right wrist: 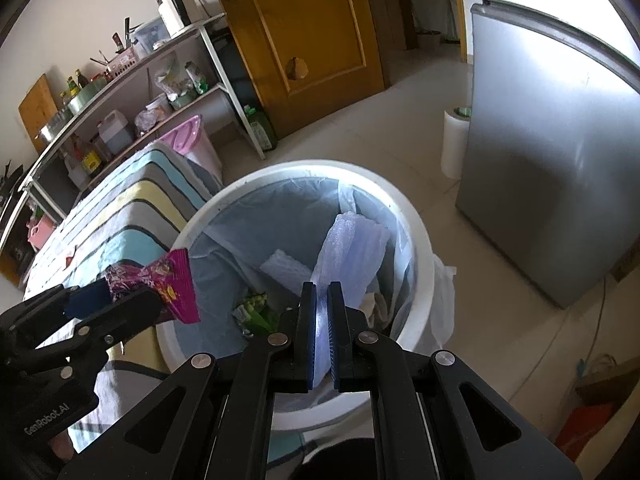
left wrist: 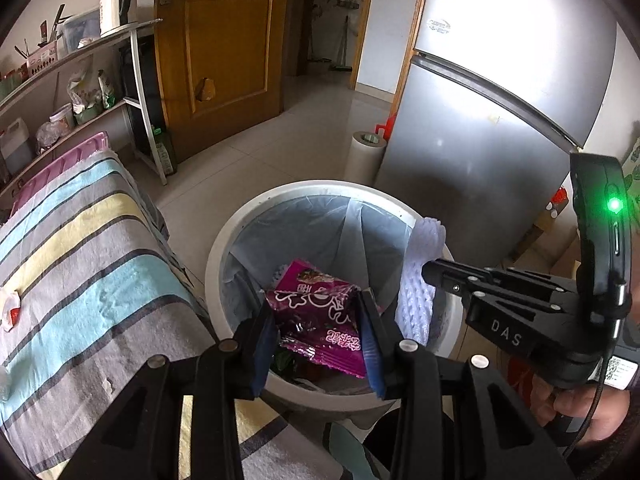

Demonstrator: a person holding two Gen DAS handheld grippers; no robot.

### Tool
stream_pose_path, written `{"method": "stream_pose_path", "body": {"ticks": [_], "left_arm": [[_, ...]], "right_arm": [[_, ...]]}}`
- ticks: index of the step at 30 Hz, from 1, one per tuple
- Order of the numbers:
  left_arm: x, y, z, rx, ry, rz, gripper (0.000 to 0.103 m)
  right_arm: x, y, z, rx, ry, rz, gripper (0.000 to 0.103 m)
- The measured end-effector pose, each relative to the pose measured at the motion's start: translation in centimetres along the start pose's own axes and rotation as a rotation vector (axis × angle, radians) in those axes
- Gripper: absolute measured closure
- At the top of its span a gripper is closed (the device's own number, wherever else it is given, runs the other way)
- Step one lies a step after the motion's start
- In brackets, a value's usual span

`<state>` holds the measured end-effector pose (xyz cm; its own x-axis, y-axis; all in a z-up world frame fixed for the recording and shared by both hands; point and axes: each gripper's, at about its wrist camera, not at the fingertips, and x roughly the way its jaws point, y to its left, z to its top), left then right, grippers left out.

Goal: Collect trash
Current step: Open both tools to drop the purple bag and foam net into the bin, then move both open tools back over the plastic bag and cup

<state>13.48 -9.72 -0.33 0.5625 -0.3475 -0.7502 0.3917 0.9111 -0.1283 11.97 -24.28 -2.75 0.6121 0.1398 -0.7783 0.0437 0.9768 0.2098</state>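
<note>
A: Left wrist view first. What has the left gripper point(left wrist: 318, 332) got?

B: A magenta wrapper point(left wrist: 320, 320), pinched between the two blue pads, jaws only part way apart. It hangs over the near side of the white bin point(left wrist: 224, 240), which has a pale blue liner.

A: And the other one, off to the right?

B: The right gripper point(left wrist: 430, 270) comes in from the right edge, its tip clamped on a white foam net point(left wrist: 420, 280) that drapes over the bin's right rim. A striped cloth point(left wrist: 80, 240) covers the table on the left; a grey fridge point(left wrist: 480, 140) stands behind the bin.

A: Now the right wrist view.

B: The right gripper point(right wrist: 322, 320) is nearly closed, the foam net point(right wrist: 352, 252) squeezed thin between its pads and rising over the bin point(right wrist: 416, 240) mouth. Inside lie another white foam piece point(right wrist: 284, 268) and some green scraps point(right wrist: 256, 308).

A: The wrapper?

B: At the left, the left gripper point(right wrist: 120, 296) holds the wrapper point(right wrist: 176, 284) above the bin's left rim, beside the cloth point(right wrist: 132, 216).
</note>
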Motion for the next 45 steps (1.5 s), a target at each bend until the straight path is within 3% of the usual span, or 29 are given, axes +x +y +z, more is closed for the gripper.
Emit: {"method": "stream_pose_path", "body": {"ticks": [4, 6, 8, 10, 18, 32, 45], "left_arm": [[0.0, 0.1, 0.0, -0.002, 0.002, -0.001, 0.051], [0.0, 0.1, 0.1, -0.004, -0.001, 0.0, 0.045], [-0.1, 0.2, 0.1, -0.006, -0.002, 0.001, 0.043], [-0.2, 0.3, 0.1, -0.011, -0.004, 0.003, 0.043], [-1.2, 0.7, 0.1, -0.014, -0.027, 0.021, 0.035], [-5.4, 2.7, -0.8, -0.05, -0.104, 0.056, 0.034], [-9.6, 6.2, -3.0, -0.095, -0.173, 0.137, 0.033]], "right_arm": [[0.1, 0.4, 0.1, -0.015, -0.005, -0.007, 0.093], [0.0, 0.4, 0.1, -0.013, -0.007, -0.012, 0.085], [-0.1, 0.3, 0.1, -0.009, -0.013, -0.012, 0.069], [-0.3, 0.3, 0.1, -0.005, -0.014, -0.01, 0.065], [-1.1, 0.4, 0.0, -0.002, -0.031, -0.014, 0.065], [-4.3, 2.8, -0.3, -0.016, -0.102, 0.016, 0.063], [-6.4, 8.0, -0.2, -0.09, -0.154, 0.089, 0.056]]}}
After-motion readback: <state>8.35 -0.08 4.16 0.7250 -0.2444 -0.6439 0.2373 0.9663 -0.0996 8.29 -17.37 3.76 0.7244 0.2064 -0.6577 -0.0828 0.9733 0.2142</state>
